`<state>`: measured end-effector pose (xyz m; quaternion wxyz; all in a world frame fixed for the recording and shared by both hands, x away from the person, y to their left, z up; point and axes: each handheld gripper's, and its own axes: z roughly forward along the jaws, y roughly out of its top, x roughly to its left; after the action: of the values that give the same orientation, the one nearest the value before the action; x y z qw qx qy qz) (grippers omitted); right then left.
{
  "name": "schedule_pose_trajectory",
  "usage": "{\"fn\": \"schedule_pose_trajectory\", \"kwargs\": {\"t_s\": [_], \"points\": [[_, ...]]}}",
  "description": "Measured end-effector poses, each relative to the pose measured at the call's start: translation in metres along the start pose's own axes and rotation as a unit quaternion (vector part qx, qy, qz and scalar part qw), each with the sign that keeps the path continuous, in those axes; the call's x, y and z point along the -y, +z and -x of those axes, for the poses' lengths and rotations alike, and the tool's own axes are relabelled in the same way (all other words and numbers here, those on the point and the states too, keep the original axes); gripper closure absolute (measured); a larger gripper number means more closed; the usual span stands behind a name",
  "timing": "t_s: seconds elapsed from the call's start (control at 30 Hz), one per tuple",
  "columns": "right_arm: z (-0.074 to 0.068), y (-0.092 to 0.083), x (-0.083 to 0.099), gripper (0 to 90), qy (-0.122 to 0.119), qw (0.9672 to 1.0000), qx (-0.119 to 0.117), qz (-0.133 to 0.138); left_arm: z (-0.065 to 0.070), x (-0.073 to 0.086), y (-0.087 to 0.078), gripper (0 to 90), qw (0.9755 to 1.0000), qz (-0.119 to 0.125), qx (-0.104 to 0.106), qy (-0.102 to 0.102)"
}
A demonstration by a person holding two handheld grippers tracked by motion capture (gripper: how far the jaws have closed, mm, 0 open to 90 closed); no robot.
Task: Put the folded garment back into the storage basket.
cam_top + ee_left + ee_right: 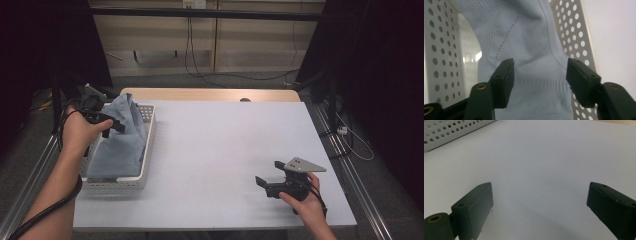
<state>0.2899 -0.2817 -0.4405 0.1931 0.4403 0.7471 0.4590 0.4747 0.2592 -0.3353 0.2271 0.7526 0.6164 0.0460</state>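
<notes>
one pale blue garment point(534, 45) hangs between the left claw's point(540, 75) parted, unclamped jaws over the basket point(576, 37).

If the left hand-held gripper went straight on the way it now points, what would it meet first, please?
Most likely the light blue garment in the white perforated basket: it lies directly ahead of the left hand-held gripper, between its open jaws, though depth is hard to judge.

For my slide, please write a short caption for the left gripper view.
Open jaws of the left gripper in front of a light blue cloth lying in a white perforated basket.
</notes>
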Motion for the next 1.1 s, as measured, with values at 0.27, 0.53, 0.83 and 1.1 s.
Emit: {"fn": "schedule_pose_trajectory", "kwargs": {"t_s": [0.27, 0.53, 0.83, 1.1], "points": [[-0.001, 0.001, 0.0, 6.6, -0.002, 1.0, -0.002, -0.001, 0.002, -0.011, 0.008, 60.3, 0.9999, 0.015, -0.006, 0.005], [0.0, 0.001, 0.0, 6.7, 0.0, 1.0, -0.004, -0.001, -0.001, -0.02, 0.022, 78.4, 0.9998, 0.015, -0.015, 0.005], [0.001, 0.002, 0.0, 6.8, 0.001, 1.0, -0.007, -0.003, -0.009, -0.026, 0.039, 89.1, 0.9995, 0.024, -0.022, 0.001], [0.002, 0.003, 0.001, 6.8, 0.003, 1.0, -0.007, -0.005, -0.011, -0.026, 0.053, 90.0, 0.9989, 0.041, -0.022, -0.004]]}}
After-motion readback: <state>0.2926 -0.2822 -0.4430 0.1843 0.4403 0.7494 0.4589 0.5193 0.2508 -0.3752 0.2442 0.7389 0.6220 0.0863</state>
